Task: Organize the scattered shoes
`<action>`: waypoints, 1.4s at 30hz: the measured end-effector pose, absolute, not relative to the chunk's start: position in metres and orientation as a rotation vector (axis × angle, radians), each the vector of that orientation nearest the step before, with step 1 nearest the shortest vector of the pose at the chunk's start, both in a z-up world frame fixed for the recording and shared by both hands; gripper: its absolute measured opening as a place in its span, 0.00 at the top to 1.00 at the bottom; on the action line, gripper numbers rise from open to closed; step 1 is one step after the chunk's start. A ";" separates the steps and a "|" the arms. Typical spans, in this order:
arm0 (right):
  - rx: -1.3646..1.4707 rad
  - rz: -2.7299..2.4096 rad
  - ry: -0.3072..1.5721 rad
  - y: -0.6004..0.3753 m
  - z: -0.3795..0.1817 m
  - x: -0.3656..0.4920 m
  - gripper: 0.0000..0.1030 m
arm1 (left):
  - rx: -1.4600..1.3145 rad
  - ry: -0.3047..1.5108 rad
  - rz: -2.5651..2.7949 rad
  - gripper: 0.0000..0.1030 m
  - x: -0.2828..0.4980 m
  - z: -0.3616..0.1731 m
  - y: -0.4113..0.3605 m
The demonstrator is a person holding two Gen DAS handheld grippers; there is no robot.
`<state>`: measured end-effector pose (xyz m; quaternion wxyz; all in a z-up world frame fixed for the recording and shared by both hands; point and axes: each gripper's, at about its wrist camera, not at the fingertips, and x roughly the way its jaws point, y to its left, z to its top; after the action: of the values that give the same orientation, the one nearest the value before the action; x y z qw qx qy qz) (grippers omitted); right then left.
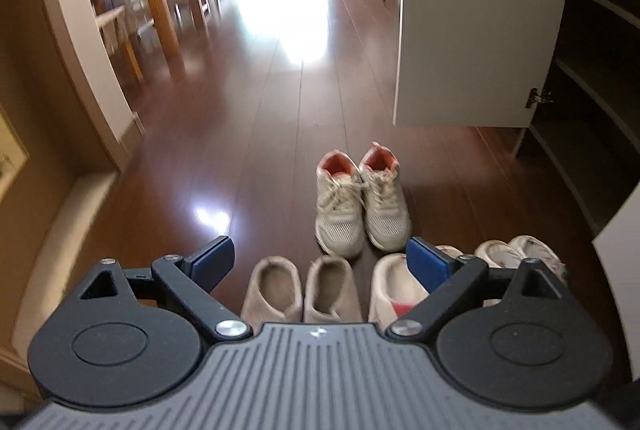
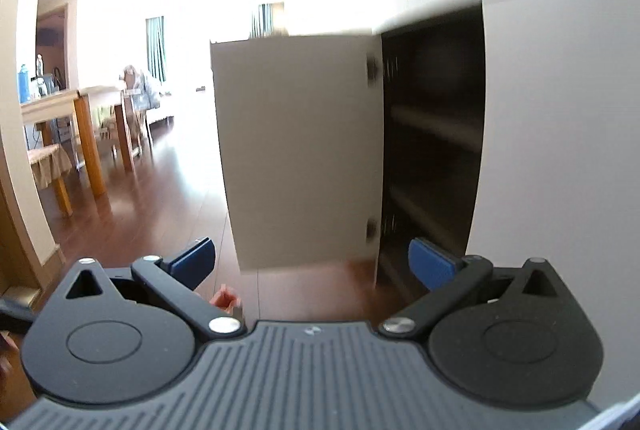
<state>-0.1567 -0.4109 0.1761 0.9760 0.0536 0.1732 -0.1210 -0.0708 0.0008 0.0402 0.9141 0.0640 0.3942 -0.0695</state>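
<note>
My left gripper [image 1: 320, 262] is spread wide and empty above the floor [image 1: 224, 134], over the beige slippers [image 1: 300, 290]. The white sneakers [image 1: 362, 202] stand paired just beyond those slippers, toward the open shoe cabinet [image 1: 592, 70]. More white slippers [image 1: 516, 258] lie beside them. My right gripper [image 2: 312, 262] is also spread wide, empty, facing the cabinet door [image 2: 300, 150].

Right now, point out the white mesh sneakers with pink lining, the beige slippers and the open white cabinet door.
white mesh sneakers [image 1: 362, 202]: left wrist view, laces.
beige slippers [image 1: 302, 290]: left wrist view, inner edges.
open white cabinet door [image 2: 298, 146]: right wrist view, panel centre.
</note>
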 end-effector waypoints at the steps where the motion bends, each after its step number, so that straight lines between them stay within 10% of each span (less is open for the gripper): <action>1: 0.101 -0.241 0.337 -0.404 0.186 -0.161 0.01 | 0.139 0.813 -0.141 0.08 -0.075 0.036 0.001; 21: 0.259 -0.231 0.846 -0.388 0.014 -0.152 0.01 | 0.201 0.983 -0.156 0.08 -0.153 -0.056 -0.006; 42: 0.302 -0.314 0.902 -0.422 0.010 -0.200 0.01 | 0.215 1.043 -0.274 0.09 -0.187 -0.063 -0.052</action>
<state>-0.2002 -0.4224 0.0098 0.8772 0.1446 0.4324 -0.1504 -0.1870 -0.0522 -0.0630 0.8527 0.1020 0.4954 -0.1303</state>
